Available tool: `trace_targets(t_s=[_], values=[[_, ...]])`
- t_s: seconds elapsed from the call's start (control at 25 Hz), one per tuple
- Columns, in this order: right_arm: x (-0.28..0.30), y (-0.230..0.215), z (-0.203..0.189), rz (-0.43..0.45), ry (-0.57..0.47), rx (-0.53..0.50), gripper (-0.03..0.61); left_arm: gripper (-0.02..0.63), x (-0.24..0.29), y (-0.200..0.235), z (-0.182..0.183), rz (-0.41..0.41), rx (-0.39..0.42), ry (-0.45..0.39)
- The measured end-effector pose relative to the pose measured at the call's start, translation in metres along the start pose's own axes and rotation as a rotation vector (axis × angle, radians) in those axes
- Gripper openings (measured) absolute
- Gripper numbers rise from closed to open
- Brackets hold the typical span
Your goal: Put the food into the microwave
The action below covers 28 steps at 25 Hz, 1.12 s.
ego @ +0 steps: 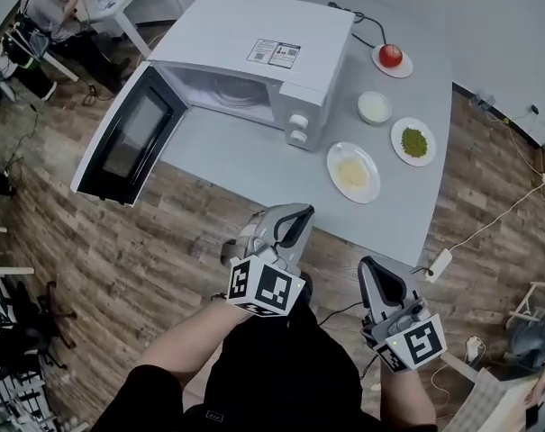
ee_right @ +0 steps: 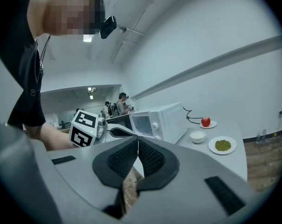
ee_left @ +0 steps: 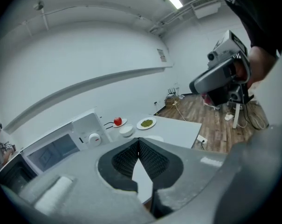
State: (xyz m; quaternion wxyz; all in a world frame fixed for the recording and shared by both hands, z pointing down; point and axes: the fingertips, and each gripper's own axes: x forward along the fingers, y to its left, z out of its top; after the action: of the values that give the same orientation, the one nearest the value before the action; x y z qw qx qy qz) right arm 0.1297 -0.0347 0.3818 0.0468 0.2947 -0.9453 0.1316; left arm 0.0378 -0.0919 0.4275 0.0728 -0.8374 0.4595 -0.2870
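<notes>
Short of the grey table (ego: 254, 160), left gripper (ego: 288, 226) and right gripper (ego: 376, 280) hover clenched, empty, pointing toward it.

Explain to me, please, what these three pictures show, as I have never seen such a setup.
There is no robot here: a person holds a two-jaw gripper in each hand. The head view comes from a camera on the person's head, looking down. The other two views come from cameras riding on the grippers. The left gripper and right gripper are both shut and hold nothing. On the table stands a microwave with its door open. Beside it are an apple on a small plate, a white bowl, a plate of green food and a plate of pale food.
</notes>
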Motion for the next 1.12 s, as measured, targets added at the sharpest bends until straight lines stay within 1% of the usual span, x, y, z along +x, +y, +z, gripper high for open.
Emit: trace_targets(t_s=[0.2,0.32,0.4,0.52,0.84,0.92,1.12], values=[[0.000,-0.018,-0.008,-0.028,-0.005,0.034,0.014,0.008,0.042,-0.021,-0.008,-0.070,0.121,0.047],[0.002,-0.028,-0.014,-0.048,-0.006,0.045,0.014,0.008,0.060,-0.032,-0.015,-0.116,0.180,0.065],[0.004,-0.035,-0.020,-0.062,-0.003,0.043,0.014,0.008,0.071,-0.037,-0.019,-0.143,0.211,0.075],[0.010,-0.050,-0.033,-0.090,0.013,0.020,0.014,0.008,0.086,-0.042,-0.026,-0.158,0.263,0.083],[0.033,-0.081,-0.060,-0.119,0.040,-0.011,0.014,0.008,0.119,-0.059,-0.042,-0.196,0.298,0.103],[0.035,-0.088,-0.066,-0.129,0.042,-0.012,0.014,0.008,0.127,-0.065,-0.047,-0.210,0.323,0.111],[0.034,-0.096,-0.075,-0.142,0.045,-0.010,0.014,0.009,0.146,-0.074,-0.057,-0.233,0.423,0.133]])
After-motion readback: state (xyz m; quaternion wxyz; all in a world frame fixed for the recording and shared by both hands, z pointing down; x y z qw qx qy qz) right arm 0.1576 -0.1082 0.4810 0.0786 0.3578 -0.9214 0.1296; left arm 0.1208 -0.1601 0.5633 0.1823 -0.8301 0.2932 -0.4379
